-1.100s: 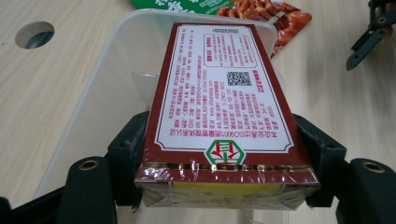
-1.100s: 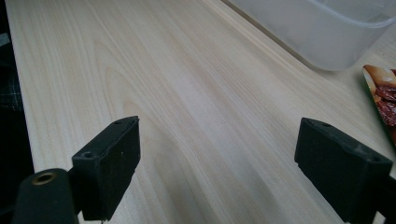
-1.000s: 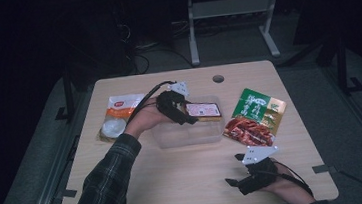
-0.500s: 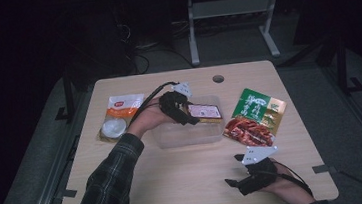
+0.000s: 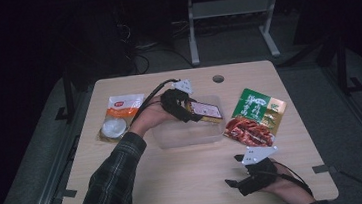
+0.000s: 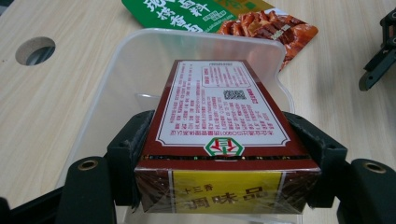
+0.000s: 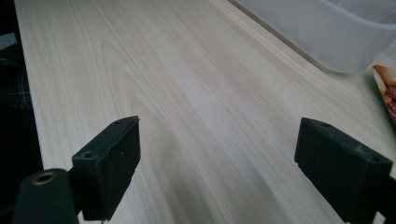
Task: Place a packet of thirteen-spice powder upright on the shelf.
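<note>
A dark red and yellow box (image 6: 219, 121) with a white printed label is clamped between the jaws of my left gripper (image 6: 224, 154). It hangs over the clear plastic tub (image 6: 116, 93). From above, my left gripper (image 5: 182, 107) holds the red box (image 5: 206, 110) at the clear tub (image 5: 187, 134) in the table's middle. My right gripper (image 5: 233, 175) rests near the front edge, its jaws wide apart over bare wood. In its own view my right gripper (image 7: 217, 168) has nothing between its pads.
A green and red food pouch (image 5: 256, 117) lies right of the tub, also the pouch (image 6: 243, 16) beyond it. An orange and white packet (image 5: 117, 115) lies at the left. A round cable hole (image 5: 218, 79) sits near the far edge.
</note>
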A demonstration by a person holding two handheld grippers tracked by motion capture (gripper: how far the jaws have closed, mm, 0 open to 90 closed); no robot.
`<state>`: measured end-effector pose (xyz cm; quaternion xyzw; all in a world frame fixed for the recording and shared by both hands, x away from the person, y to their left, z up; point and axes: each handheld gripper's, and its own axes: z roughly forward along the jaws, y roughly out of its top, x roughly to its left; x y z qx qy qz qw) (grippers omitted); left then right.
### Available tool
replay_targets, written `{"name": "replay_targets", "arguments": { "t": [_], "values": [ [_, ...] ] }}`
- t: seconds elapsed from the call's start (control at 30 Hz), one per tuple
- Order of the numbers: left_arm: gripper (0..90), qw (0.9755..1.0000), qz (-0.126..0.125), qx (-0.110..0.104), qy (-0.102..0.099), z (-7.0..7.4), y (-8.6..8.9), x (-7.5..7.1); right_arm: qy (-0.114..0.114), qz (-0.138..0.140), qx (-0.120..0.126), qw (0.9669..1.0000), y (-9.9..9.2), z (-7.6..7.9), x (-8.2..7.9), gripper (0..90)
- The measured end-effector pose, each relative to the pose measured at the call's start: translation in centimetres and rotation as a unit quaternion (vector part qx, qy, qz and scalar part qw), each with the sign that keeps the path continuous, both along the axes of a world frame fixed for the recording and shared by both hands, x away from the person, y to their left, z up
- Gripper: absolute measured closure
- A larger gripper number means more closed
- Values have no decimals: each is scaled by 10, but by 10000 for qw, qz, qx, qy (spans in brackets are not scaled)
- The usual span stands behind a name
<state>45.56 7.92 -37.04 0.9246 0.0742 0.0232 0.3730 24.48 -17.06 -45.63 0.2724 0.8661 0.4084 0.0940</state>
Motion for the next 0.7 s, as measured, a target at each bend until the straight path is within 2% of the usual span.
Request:
{"name": "replay_targets", "arguments": {
  "t": [0.33, 0.63, 0.7],
  "values": [
    [307, 9997, -27, -222, -59, 10, -6, 1, -2, 23, -18, 10000, 1, 0, 0, 137],
    [308, 9995, -94, -294, -87, 20, -15, 4, 19, 33, -21, 10000, 1, -1, 0, 137],
    [310, 9991, -81, -399, -98, 22, -17, 4, 19, 38, -21, 10000, 1, -1, 0, 137]
  ]
}}
